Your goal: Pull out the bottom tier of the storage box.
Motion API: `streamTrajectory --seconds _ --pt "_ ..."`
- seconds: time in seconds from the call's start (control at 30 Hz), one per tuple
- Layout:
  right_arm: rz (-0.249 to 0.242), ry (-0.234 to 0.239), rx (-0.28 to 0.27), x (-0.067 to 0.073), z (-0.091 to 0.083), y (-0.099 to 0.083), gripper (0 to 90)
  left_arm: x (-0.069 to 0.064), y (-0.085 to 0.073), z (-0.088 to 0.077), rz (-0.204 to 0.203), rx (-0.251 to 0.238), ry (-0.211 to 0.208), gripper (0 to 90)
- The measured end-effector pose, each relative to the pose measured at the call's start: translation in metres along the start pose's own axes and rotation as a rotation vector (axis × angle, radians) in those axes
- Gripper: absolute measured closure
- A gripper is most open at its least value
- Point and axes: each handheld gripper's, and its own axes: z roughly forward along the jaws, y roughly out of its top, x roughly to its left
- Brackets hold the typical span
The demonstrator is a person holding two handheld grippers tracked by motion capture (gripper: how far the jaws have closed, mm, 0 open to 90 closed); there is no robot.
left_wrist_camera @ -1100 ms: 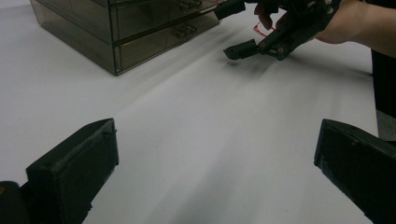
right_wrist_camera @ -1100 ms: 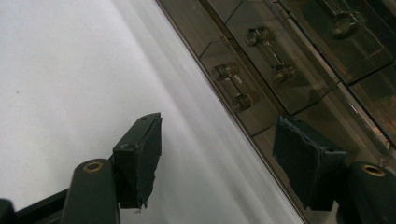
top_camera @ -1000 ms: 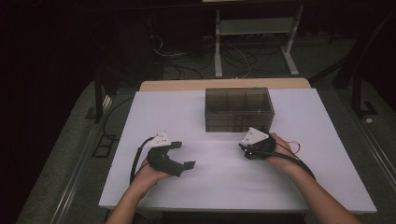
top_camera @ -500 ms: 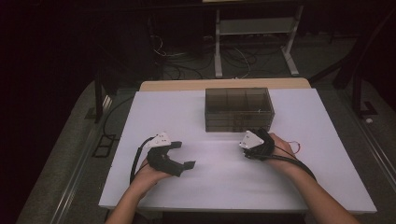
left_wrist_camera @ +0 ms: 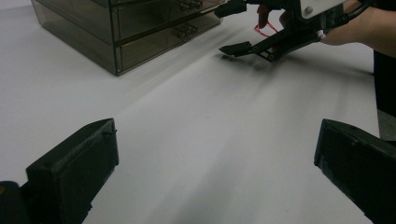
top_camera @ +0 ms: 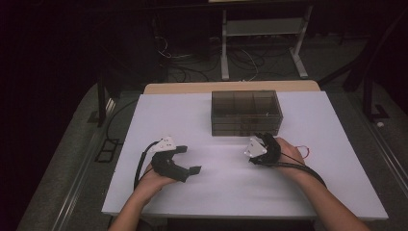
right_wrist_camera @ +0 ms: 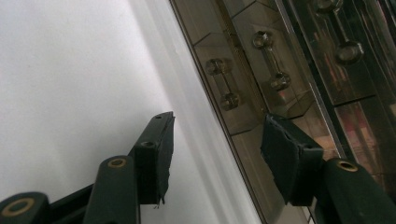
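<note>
Overhead, a white table [top_camera: 231, 187] stands in a dark room, cables on the floor behind it. One smoky drawer box [top_camera: 246, 112] sits toward twelve o'clock, three handled fronts [right_wrist_camera: 224, 86] visible up close. The right gripper [top_camera: 262, 142], at four o'clock, has been narrowing its half-spread jaws, nothing between them. The left gripper [top_camera: 185, 161], at eight o'clock, gapes wide, holding nothing.

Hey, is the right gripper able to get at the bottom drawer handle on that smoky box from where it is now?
Probably yes. The right gripper sits just in front of the drawer box, jaws apart with nothing between them, and the handle lies straight ahead, unobstructed.
</note>
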Motion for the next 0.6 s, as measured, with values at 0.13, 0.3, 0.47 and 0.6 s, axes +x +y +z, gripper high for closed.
streamTrajectory --seconds 0.13,0.3,0.47,0.6 --pt "-0.018 -0.014 0.005 0.0015 0.0001 0.0004 45.9 -0.0006 -0.0001 0.0006 0.007 0.005 0.003 0.0" --pt "-0.050 -0.031 0.010 0.0035 0.0005 0.0008 46.6 -0.0005 -0.0001 0.0007 0.008 0.007 0.005 0.0" --pt "-0.073 -0.045 0.012 0.0052 0.0006 0.0017 47.6 -0.0005 -0.0001 0.0007 0.009 0.008 0.005 0.0" --pt "-0.089 -0.052 0.011 0.0060 0.0004 0.0022 47.8 -0.0006 -0.0002 0.0008 0.010 0.009 0.006 0.0"
